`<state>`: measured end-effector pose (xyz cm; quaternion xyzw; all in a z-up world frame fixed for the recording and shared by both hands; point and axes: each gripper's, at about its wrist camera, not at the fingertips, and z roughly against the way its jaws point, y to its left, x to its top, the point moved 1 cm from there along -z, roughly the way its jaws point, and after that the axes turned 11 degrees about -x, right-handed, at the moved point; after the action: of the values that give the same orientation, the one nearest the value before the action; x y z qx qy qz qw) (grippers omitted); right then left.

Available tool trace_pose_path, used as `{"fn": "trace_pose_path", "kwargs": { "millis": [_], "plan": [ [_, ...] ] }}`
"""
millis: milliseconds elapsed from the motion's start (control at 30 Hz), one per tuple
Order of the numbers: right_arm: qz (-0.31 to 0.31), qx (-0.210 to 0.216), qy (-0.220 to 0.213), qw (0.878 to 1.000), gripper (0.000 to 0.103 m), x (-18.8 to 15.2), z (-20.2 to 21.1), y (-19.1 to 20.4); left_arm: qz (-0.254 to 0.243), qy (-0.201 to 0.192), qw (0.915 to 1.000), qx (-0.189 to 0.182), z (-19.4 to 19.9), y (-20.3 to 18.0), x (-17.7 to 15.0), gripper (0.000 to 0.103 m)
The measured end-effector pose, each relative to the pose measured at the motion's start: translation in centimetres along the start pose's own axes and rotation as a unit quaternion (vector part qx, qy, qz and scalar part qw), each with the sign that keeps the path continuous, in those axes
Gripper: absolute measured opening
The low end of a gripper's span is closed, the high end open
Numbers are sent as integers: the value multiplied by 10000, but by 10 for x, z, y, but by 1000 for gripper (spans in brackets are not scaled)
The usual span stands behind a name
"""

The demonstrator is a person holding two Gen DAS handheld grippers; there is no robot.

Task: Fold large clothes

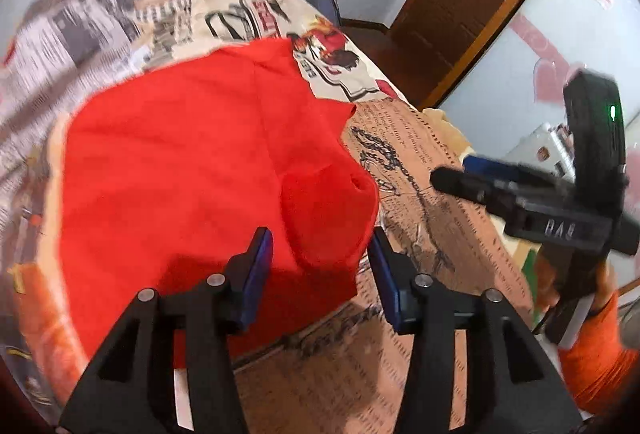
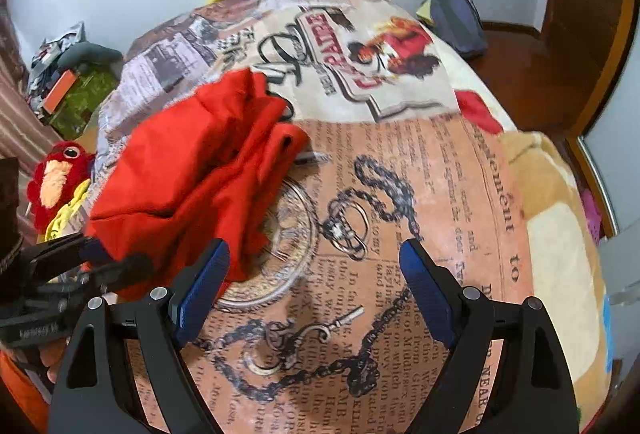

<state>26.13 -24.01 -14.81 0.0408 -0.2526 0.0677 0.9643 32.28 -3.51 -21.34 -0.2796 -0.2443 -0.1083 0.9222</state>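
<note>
A red garment [image 1: 180, 153] lies bunched and partly folded on a newspaper-print bedspread [image 1: 424, 234]. My left gripper [image 1: 320, 246] hovers over the garment's near right edge. Its blue pads stand apart; a loose fold of red cloth lies beneath the gap, and the pads do not press it. In the right wrist view the garment [image 2: 200, 169] sits left of centre on the bedspread [image 2: 400, 193]. My right gripper [image 2: 316, 254] is open wide over bare bedspread, its left finger beside the cloth's edge. The right gripper [image 1: 456, 171] also shows at the right of the left wrist view, held by a hand in an orange sleeve.
A red plush bird [image 2: 60, 177] and floor clutter [image 2: 76, 85] lie left of the bed. A dark blue bag [image 2: 456, 17] sits at the far corner, a beige blanket [image 2: 552, 213] along the right edge. A wooden door [image 1: 460, 13] stands beyond.
</note>
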Motion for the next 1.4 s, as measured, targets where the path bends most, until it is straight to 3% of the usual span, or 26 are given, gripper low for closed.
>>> {"fn": "trace_pose_path", "kwargs": {
  "millis": [133,267,433,600,700,900,1067,1400],
  "plan": [
    [136,152,-251,9995,85,10,16,16,-63,-331,9987,391,33,8,1,48],
    [270,387,-459,9978,85,20,27,41,-258,-812,9885,1250,64,25,-1,48],
    [389,820,-511,9946,85,30,25,78,126,-676,9823,1745,68,72,-11,51],
    [699,802,-211,9941,85,24,-1,108,592,-439,9865,1464,56,101,-31,53],
    [909,610,-12,9940,85,13,-18,111,541,-446,9863,1496,53,104,-38,60],
    [812,182,413,9957,85,-7,-43,76,391,-537,9840,1656,55,98,-56,68],
    [375,207,706,9966,85,-21,-50,39,454,-532,9846,1604,59,98,-65,73],
    [470,350,274,9979,85,-5,-19,47,374,-539,9789,1935,81,100,-46,72]
  ]
}}
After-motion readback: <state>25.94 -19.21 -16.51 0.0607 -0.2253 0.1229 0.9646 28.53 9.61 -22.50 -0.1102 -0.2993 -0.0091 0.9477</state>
